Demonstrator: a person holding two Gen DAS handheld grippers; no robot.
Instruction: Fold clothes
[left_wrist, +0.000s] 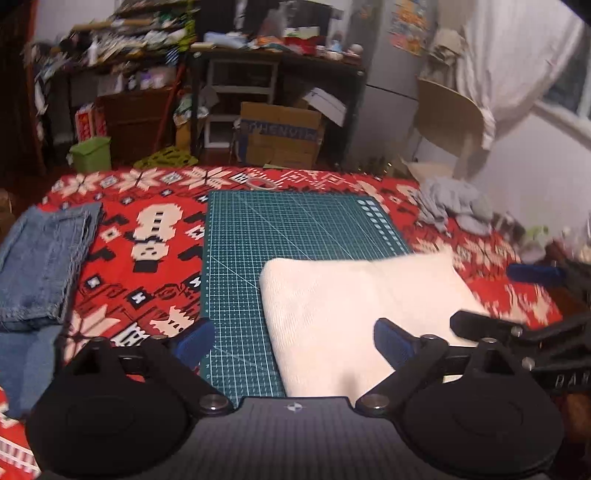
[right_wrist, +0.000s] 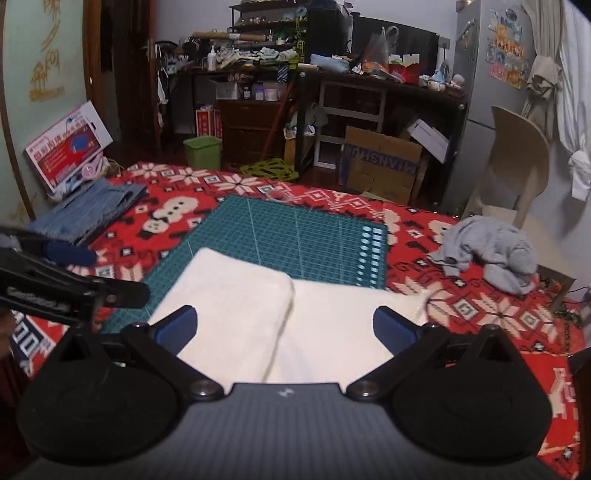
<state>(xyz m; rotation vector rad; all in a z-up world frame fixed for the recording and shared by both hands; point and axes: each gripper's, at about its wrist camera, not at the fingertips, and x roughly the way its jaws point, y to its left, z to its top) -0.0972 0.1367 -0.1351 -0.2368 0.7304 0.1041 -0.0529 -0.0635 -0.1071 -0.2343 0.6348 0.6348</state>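
Both of your claws are released: the left claw hangs with its pads spread over the near left edge of the white garment, and the right claw stands wide over its middle crease, neither pad pressing the cloth. The garment lies folded at the lower centre of both views, half on the green cutting mat and half on the red patterned cloth covering the worktop. It looks ready for its last fold or for moving aside; if you fold again, take both near corners evenly and lay them flat so the crease stays straight. The folded jeans sit at the left edge, well apart, and a crumpled grey garment waits at the right. Nothing blocks you, though each claw crowds the other's side.
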